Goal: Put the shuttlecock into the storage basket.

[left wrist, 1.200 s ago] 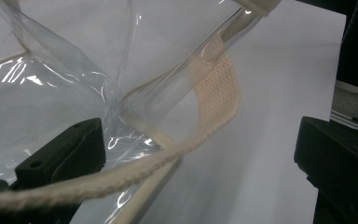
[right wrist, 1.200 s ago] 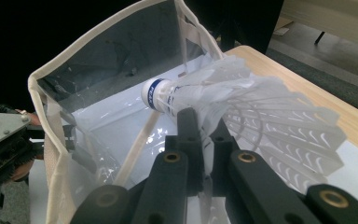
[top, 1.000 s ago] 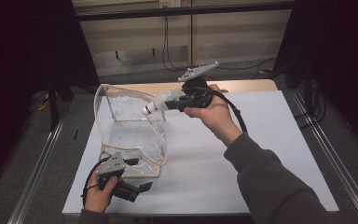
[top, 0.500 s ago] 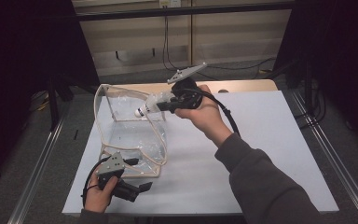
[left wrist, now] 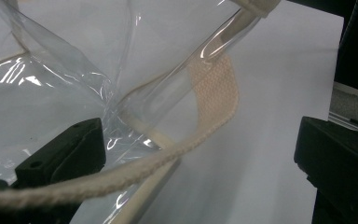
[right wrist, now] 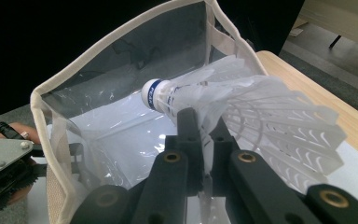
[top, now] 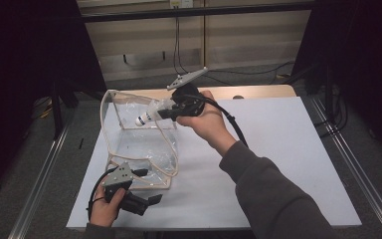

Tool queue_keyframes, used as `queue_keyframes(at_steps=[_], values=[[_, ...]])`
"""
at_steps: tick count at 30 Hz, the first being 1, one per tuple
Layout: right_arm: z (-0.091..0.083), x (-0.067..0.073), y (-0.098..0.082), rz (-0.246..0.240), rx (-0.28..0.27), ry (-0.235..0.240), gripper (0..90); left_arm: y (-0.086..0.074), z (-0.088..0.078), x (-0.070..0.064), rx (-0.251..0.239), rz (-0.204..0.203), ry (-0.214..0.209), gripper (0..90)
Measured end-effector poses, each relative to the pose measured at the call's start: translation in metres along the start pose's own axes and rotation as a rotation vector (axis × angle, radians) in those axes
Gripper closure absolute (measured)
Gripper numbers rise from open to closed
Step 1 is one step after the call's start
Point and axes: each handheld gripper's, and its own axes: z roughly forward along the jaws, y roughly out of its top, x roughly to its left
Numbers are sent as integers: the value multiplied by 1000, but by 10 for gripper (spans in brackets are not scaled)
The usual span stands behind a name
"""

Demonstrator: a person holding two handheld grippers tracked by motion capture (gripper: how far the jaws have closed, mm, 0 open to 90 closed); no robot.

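Note:
A white shuttlecock (top: 146, 117) with a blue band on its cork is pinched by its skirt in my right gripper (top: 161, 113), cork pointing left. It hangs just over the open mouth of a clear plastic bag (top: 139, 149) with cream trim. In the right gripper view the shuttlecock (right wrist: 242, 107) sits between the shut jaws of the right gripper (right wrist: 203, 121), with the bag's rim (right wrist: 121, 42) right ahead. My left gripper (top: 149, 186) rests at the bag's near corner; in the left gripper view its jaws (left wrist: 200, 130) stand wide apart around the bag's clear plastic (left wrist: 51, 93) and cream strap (left wrist: 214, 93).
A white board (top: 288, 149) covers the table, with bare surface to the right of the bag. Metal rails run along both sides of the table. A cable trails from the right gripper over the forearm.
My right gripper has carried the shuttlecock leftward, from beside the bag's far right corner to over its mouth. The left gripper and the bag have stayed put.

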Motion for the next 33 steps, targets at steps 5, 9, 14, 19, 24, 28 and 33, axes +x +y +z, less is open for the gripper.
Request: queue_keyframes(at_steps=[5, 9, 14, 19, 24, 28, 33], values=[[5, 2, 3, -13, 3, 3, 884, 0, 0, 0, 2, 2, -1, 19], [10, 3, 4, -13, 7, 5, 884, 0, 0, 0, -1, 1, 0, 20], [16, 4, 5, -11, 9, 9, 883, 0, 0, 0, -1, 0, -1, 19], [21, 7, 5, -11, 13, 13, 883, -1, 0, 0, -5, -2, -5, 19], [27, 9, 6, -16, 16, 20, 883, -1, 0, 0, -10, -8, -3, 19], [31, 12, 7, -23, 23, 13, 883, -1, 0, 0, -7, -7, -5, 20], [35, 14, 8, -30, 25, 21, 882, -1, 0, -1, -10, -7, -3, 19]])
